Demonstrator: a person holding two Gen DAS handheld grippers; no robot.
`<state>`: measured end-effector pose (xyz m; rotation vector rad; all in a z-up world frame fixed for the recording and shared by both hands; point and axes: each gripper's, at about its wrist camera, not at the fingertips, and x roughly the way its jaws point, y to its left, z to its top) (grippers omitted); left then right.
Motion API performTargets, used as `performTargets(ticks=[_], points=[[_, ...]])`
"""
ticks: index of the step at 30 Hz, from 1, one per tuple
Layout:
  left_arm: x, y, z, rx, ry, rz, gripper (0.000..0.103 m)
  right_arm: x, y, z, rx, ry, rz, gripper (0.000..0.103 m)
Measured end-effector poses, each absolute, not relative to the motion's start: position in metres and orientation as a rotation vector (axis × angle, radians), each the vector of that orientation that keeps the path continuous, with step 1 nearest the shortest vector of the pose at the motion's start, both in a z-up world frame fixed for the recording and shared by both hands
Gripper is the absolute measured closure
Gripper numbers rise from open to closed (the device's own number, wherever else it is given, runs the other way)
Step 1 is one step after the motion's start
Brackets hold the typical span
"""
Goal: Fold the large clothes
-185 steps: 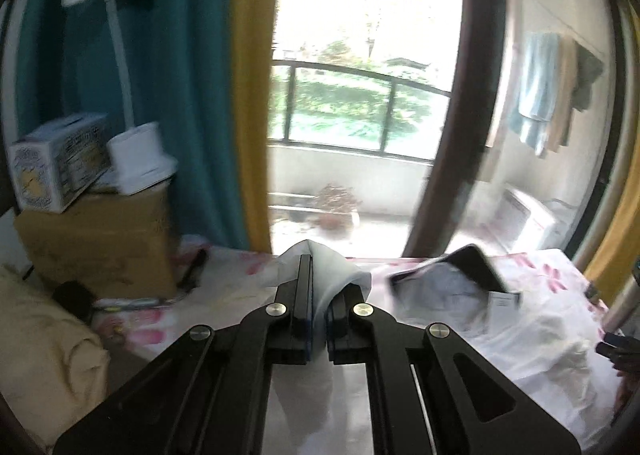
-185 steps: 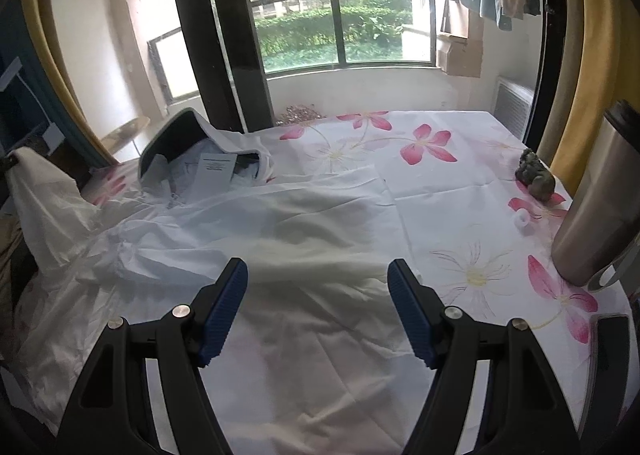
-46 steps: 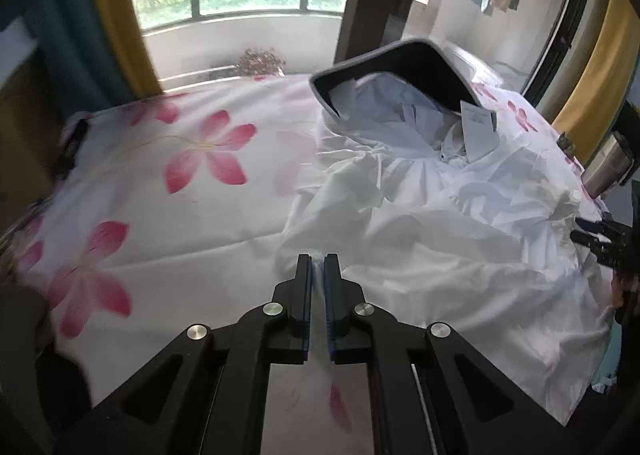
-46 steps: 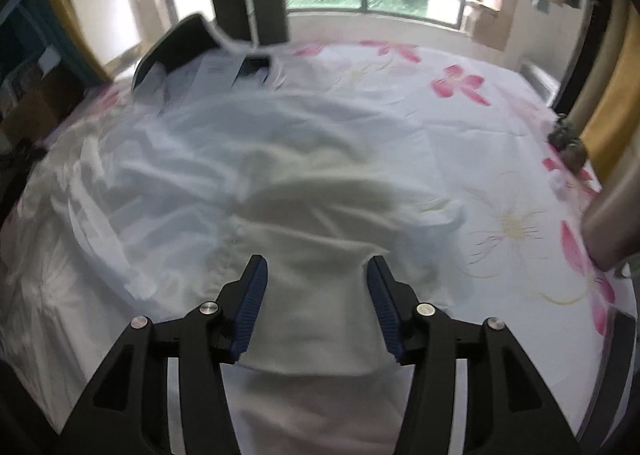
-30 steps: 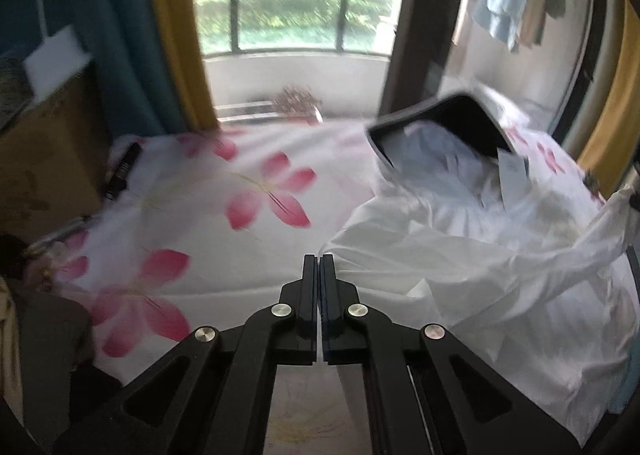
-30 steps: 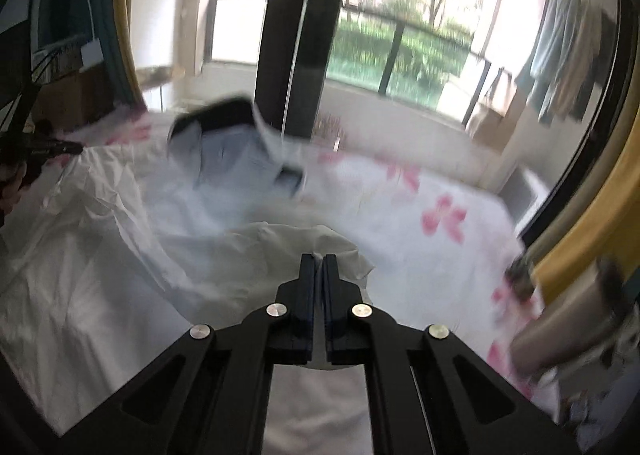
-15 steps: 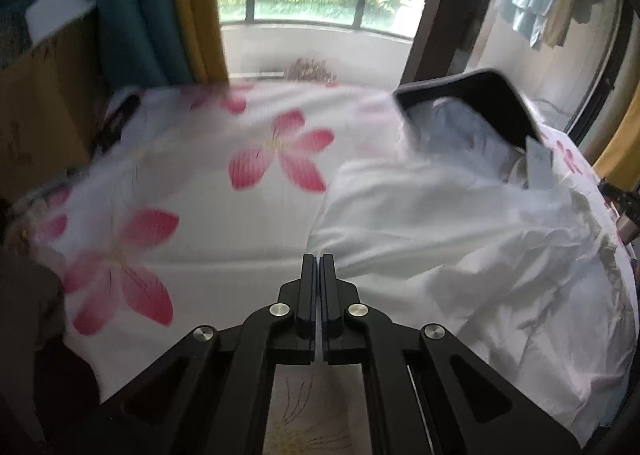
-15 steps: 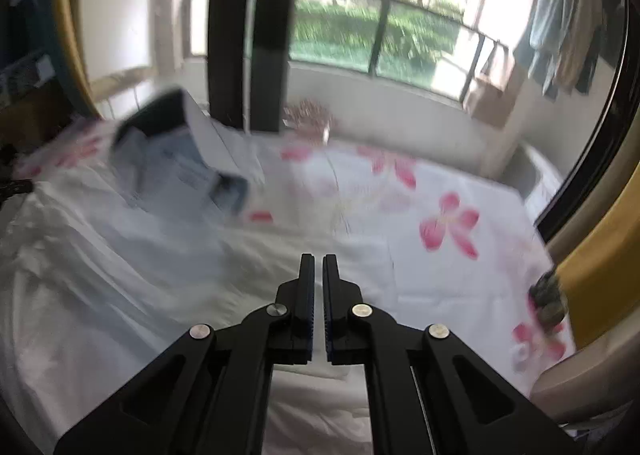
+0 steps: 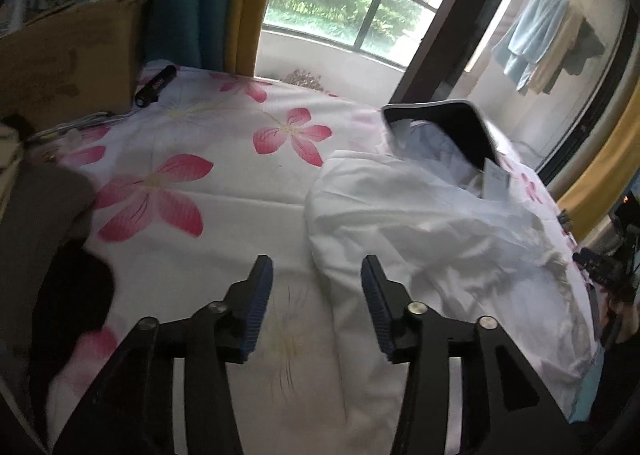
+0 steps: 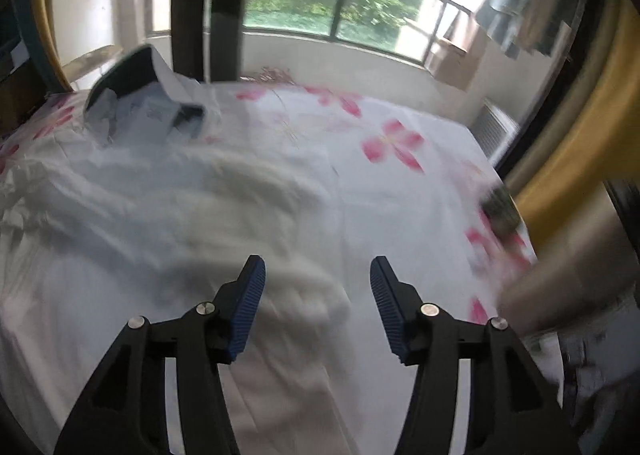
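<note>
Half a second ago both claws were pinched shut; now the left claw [image 9: 316, 295] and right claw [image 10: 316, 291] are opening, their blue pads apart with nothing pressed between them. The shirt [image 9: 432, 231] has dropped from them and lies flat. The right wrist view is motion-blurred, so the cup [image 10: 568, 267] at lower right is only a smear. The white shirt lies crumpled on the floral tabletop [image 9: 224, 199], dark-lined collar [image 9: 460, 127] toward the window, filling the right of the left view.
</note>
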<state>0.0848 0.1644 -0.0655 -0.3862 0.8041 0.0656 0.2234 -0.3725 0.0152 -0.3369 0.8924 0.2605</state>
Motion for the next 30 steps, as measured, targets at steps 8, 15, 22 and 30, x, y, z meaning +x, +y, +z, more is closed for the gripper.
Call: performTargets(ticks=[8, 15, 22, 30], points=[[0.029, 0.135, -0.071, -0.382, 0.858, 0.027, 0.053, 0.165, -0.432, 0.002, -0.254, 0.964, 0.181, 0.048], [-0.014, 0.100, -0.077, -0.295, 0.878, 0.004, 0.053, 0.128, -0.461, -0.009, -0.206, 0.987, 0.145, 0.048], [-0.043, 0.086, -0.095, -0.226, 0.956, 0.014, 0.053, 0.102, -0.482, -0.012, -0.154, 0.992, 0.148, 0.048], [-0.060, 0.099, -0.089, -0.203, 0.910, 0.095, 0.101, 0.080, -0.474, -0.017, -0.158, 0.985, 0.202, 0.101]])
